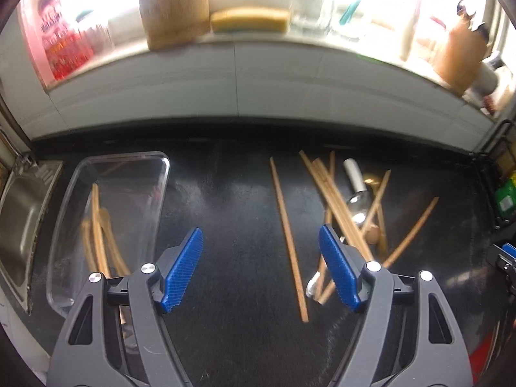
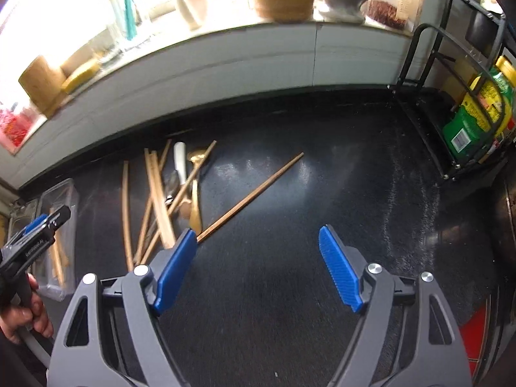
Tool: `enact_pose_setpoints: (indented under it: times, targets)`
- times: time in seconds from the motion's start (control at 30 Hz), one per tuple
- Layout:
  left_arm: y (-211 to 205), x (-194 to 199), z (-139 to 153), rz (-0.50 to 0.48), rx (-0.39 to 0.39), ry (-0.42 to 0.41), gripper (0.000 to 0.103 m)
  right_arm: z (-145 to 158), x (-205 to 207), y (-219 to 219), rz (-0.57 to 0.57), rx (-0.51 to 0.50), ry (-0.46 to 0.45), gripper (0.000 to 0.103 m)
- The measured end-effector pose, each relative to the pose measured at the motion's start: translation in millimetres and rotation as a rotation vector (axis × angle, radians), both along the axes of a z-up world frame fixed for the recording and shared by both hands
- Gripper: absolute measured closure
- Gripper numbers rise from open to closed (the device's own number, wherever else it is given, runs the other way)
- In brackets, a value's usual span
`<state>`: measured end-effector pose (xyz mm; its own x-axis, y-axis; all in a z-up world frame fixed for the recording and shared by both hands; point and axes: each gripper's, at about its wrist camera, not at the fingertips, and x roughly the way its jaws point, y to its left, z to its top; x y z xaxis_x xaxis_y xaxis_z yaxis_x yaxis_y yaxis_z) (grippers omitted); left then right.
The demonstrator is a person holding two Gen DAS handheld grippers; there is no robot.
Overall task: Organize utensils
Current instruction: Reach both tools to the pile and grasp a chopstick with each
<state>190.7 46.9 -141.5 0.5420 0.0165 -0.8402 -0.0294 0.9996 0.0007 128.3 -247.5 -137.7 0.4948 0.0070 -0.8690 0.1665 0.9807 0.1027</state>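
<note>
While both the left tongs (image 1: 260,269) and right tongs (image 2: 258,266) gape empty, pinch the lone chopstick (image 1: 288,235) on the counter (image 1: 225,193) mid-shaft, then lay it lengthwise in the clear tray (image 1: 154,200) at the left.

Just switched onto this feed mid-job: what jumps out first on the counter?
A tangled pile of wooden chopsticks mixed with metal spoons sprawls across the middle of the black counter. To its left, beside the steel sink, a clear plastic tray already holds a few chopsticks. Both the left gripper and right gripper hang open and empty above the counter.
</note>
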Motion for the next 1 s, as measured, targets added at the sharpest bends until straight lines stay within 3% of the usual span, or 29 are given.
enact_pose_setpoints:
  times: [0.17,0.3,0.57,0.73,0.77,0.8,0.83,0.87,0.9,0.93,1.0]
  targets:
    - [-7,35,-53,-0.019,0.018,0.068,0.03,-49,41,1,-0.068,0.009,0.099,0.027]
    - [-10,49,-78,-0.035,0.017,0.097,0.03,-80,68,4,-0.121,0.019,0.147,0.027]
    - [-12,68,-111,-0.019,0.037,0.14,0.03,-116,95,15,-0.164,-0.035,0.19,0.027]
    - [-14,63,-113,0.004,0.033,0.102,0.033,-131,95,16,-0.167,-0.025,0.202,0.027]
    - [-14,61,-113,0.002,0.031,0.094,0.036,-131,95,17,-0.158,-0.027,0.198,0.03]
    - [-17,60,-112,-0.007,0.034,0.083,0.049,-129,94,18,-0.151,-0.024,0.193,0.043]
    - [-20,56,-110,-0.015,0.036,0.077,0.064,-127,94,18,-0.144,-0.022,0.188,0.063]
    - [-23,55,-109,-0.022,0.035,0.077,0.07,-126,94,17,-0.137,-0.015,0.186,0.074]
    - [-25,54,-109,-0.026,0.035,0.08,0.084,-126,94,16,-0.133,-0.002,0.19,0.086]
    - [-27,53,-109,-0.03,0.032,0.084,0.094,-124,92,13,-0.138,0.012,0.193,0.091]
    - [-28,52,-109,-0.038,0.008,0.097,0.096,-123,92,10,-0.125,0.012,0.196,0.095]
